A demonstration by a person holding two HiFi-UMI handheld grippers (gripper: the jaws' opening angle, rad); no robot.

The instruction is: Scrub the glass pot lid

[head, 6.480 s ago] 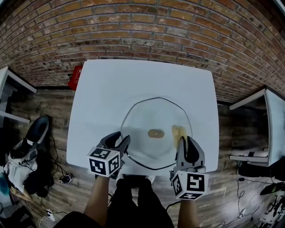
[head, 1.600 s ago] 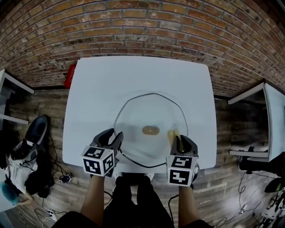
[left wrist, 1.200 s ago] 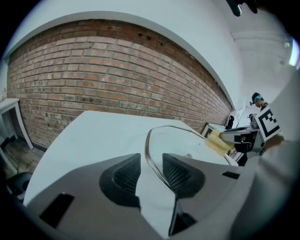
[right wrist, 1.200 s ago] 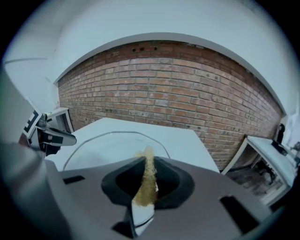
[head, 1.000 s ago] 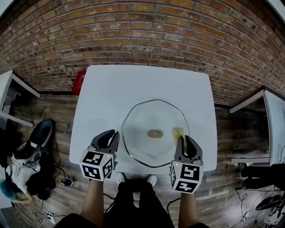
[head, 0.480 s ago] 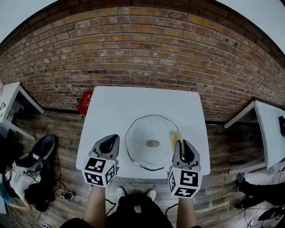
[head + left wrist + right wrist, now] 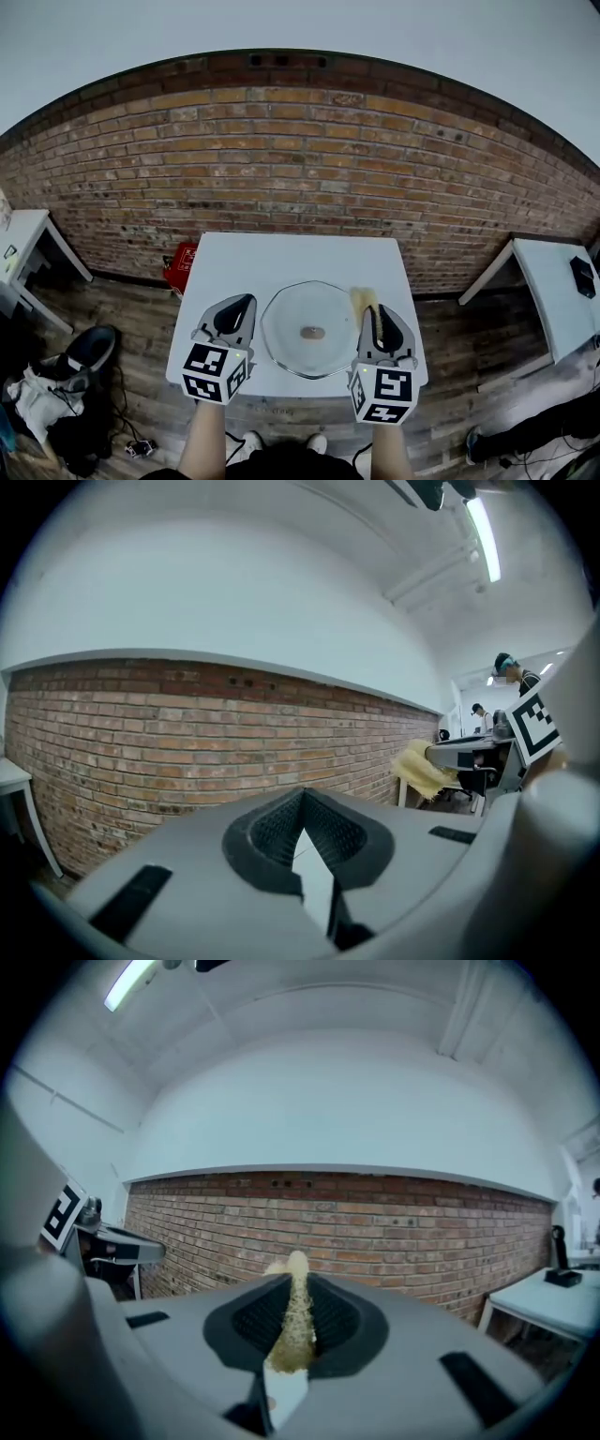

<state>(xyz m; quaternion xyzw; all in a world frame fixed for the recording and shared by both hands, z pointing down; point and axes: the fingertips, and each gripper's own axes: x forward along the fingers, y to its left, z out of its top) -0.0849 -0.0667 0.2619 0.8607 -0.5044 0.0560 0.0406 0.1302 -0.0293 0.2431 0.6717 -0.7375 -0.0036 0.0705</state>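
Our left claw (image 7: pixel 242 305) is clenched on nothing. Its jaws have just been closing, and its own view shows the ribbed pads (image 7: pixel 281 829) meeting with only the brick wall (image 7: pixel 141 733) beyond them. A little earlier this claw sat at the near-left rim of the lid, steadying it. It has since let go, moved off to the side and lifted.

Our right claw (image 7: pixel 373 311) is grasping the sponge (image 7: pixel 361 298), which shows as a thin yellow strip pinched upright between the pads with its tip poking out past them. A second ago that sponge was down on the glass to the right of the knob (image 7: pixel 312 333). Now it is carried up in the air, clear of the surface.

The lid (image 7: pixel 291 314) lies flat on the white counter (image 7: pixel 281 253), between and below the two claws. Its knob faces up and neither claw touches it. The head view has also pulled back, so more wall and ceiling show than before.

We judge that the scrubbing pass is over, or at least paused, since both claws have withdrawn together. From this height we cannot tell whether the glass has come clean. If it has not, the left claw would need to take the rim again before the sponge goes back down.
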